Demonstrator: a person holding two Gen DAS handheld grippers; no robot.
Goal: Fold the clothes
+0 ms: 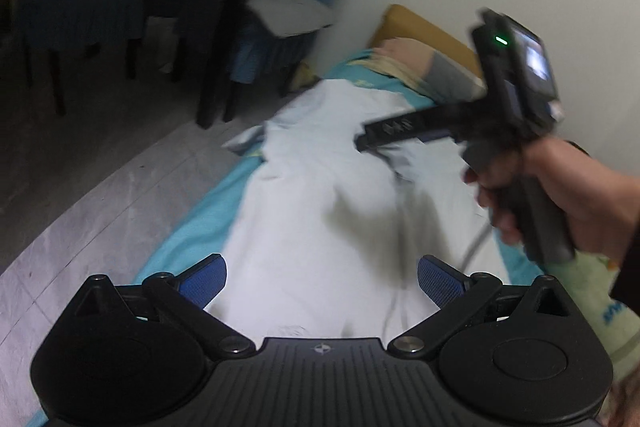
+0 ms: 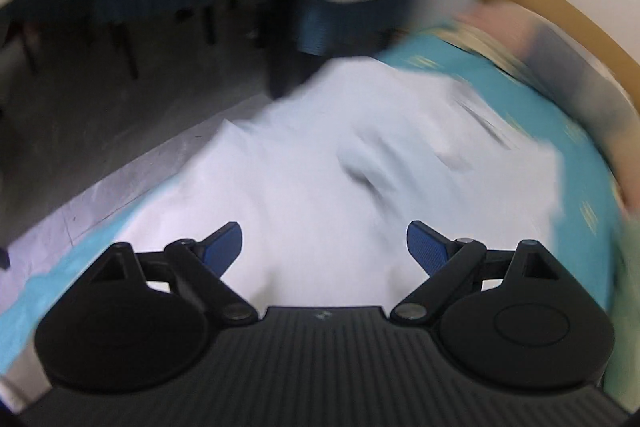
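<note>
A pale blue-white garment [image 1: 320,187] lies spread along a bed with a teal sheet [image 1: 192,227]. It also fills the middle of the blurred right wrist view [image 2: 320,179]. My left gripper [image 1: 322,281] is open and empty, low over the near end of the garment. My right gripper [image 2: 324,247] is open and empty above the garment. In the left wrist view the right gripper's body [image 1: 516,99] shows held in a hand at the right, over the garment's far right part.
A pile of folded clothes [image 1: 432,67] lies at the bed's far end by a wooden headboard [image 1: 420,23]. A dark chair with a blue cover [image 1: 256,27] and a table stand on the grey floor [image 1: 100,187] to the left. A white wall runs along the right.
</note>
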